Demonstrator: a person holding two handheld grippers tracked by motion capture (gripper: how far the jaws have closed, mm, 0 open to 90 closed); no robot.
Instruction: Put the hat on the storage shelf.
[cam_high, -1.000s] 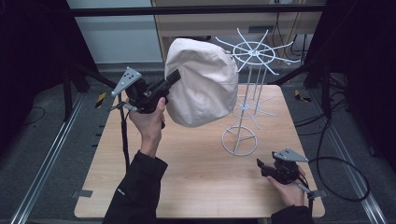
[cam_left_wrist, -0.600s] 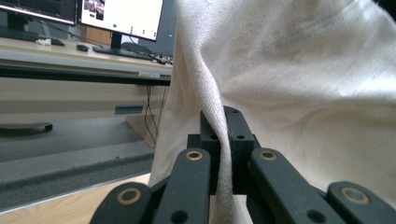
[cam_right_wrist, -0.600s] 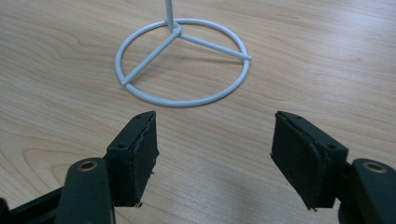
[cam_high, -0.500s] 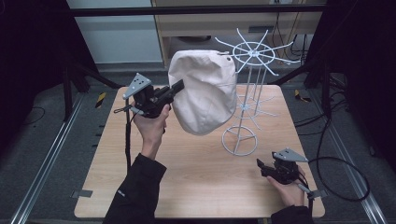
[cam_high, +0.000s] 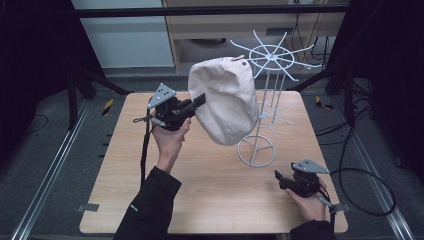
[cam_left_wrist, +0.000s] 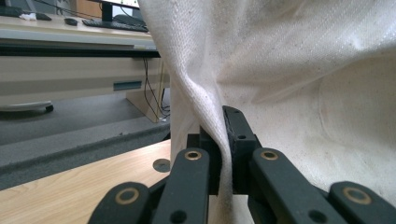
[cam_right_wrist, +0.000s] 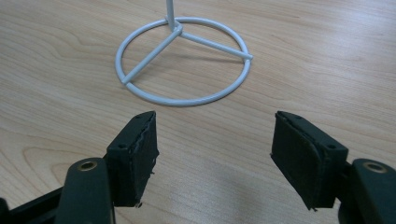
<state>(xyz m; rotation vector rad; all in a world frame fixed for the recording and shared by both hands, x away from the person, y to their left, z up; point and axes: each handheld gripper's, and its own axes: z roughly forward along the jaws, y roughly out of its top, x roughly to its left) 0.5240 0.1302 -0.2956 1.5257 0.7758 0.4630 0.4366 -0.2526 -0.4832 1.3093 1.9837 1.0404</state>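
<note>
The left gripper (cam_high: 199, 101) is clamping its two black jaws on a fold at the edge of the single cream-coloured cotton cap (cam_high: 226, 102); in the left gripper view the cloth (cam_left_wrist: 289, 70) is passing between the closed jaws and rising above them. The cap is hanging in the air, clear of the pale wooden tabletop (cam_high: 210, 190), with its crown bulging toward the camera and its long axis running roughly top to bottom.

The one white wire hat stand (cam_high: 262, 107) is standing just right of the cap and partly behind it. Its spoked wheel top (cam_high: 272, 54) is sitting beside and slightly above the cap's upper edge; whether they are touching cannot be told. From the left gripper, the wheel lies to the right and upward, so hanging the cap there would probably call for a lift and a rightward carry. The left hand (cam_high: 169, 140) is the nearer one to that top.

The right gripper (cam_high: 278, 179) is resting low near the table's near right corner, jaws spread apart and empty, pointing at the stand's ring base (cam_right_wrist: 183, 60).

Count: two grippers, one cap, one stand.
</note>
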